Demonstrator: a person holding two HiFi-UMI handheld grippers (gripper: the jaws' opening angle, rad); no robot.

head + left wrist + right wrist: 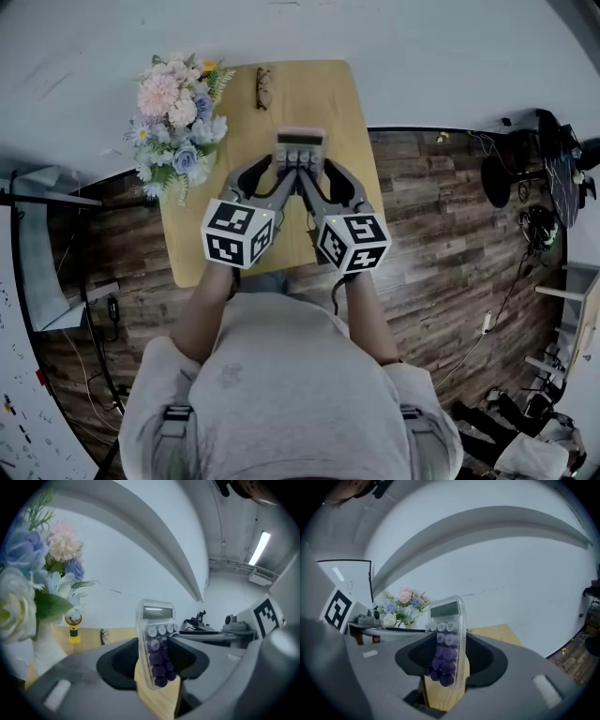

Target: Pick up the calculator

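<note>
The left gripper (154, 648) and right gripper (443, 653) both pinch the clear-cased, purple-keyed calculator (300, 148) over the light wooden table (328, 94)

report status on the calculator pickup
Left gripper and right gripper both shut on the calculator. Calculator tilted up, display end high, over the table. Nothing in the way; glasses and flowers stand apart.

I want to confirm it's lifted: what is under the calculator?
Bare wooden table shows below the calculator, gripped by the left claw and right claw. Its back face, and any contact with the table, is hidden.
</note>
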